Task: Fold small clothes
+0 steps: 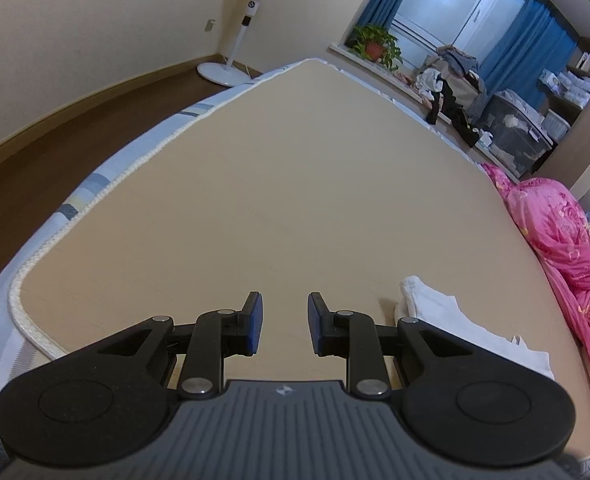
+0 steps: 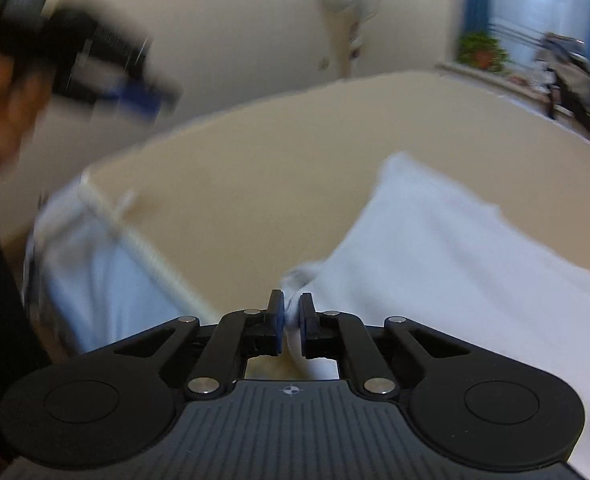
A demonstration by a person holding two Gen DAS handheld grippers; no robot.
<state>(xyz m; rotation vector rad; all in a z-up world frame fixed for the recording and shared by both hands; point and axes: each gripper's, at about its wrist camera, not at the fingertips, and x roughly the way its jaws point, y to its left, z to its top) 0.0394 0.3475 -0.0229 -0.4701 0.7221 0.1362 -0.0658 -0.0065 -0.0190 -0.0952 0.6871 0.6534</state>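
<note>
A small white garment [image 2: 447, 248] lies on the beige mattress [image 2: 255, 184]. My right gripper [image 2: 292, 312] is shut on an edge of it, with white cloth pinched between the blue pads. The garment spreads to the right of that gripper. In the left wrist view the same white garment [image 1: 455, 320] lies at the lower right, beside the left gripper [image 1: 285, 320]. My left gripper is open and empty, held above the mattress [image 1: 275, 180]. It also shows blurred at the upper left of the right wrist view [image 2: 107, 76].
A pink quilt [image 1: 555, 248] lies along the mattress's right side. A white standing fan [image 1: 243, 20] is on the brown floor beyond the far corner. A windowsill holds a potted plant [image 1: 375, 44] and a pile of clothes [image 1: 455, 80]. The mattress edge [image 1: 47, 248] drops off at left.
</note>
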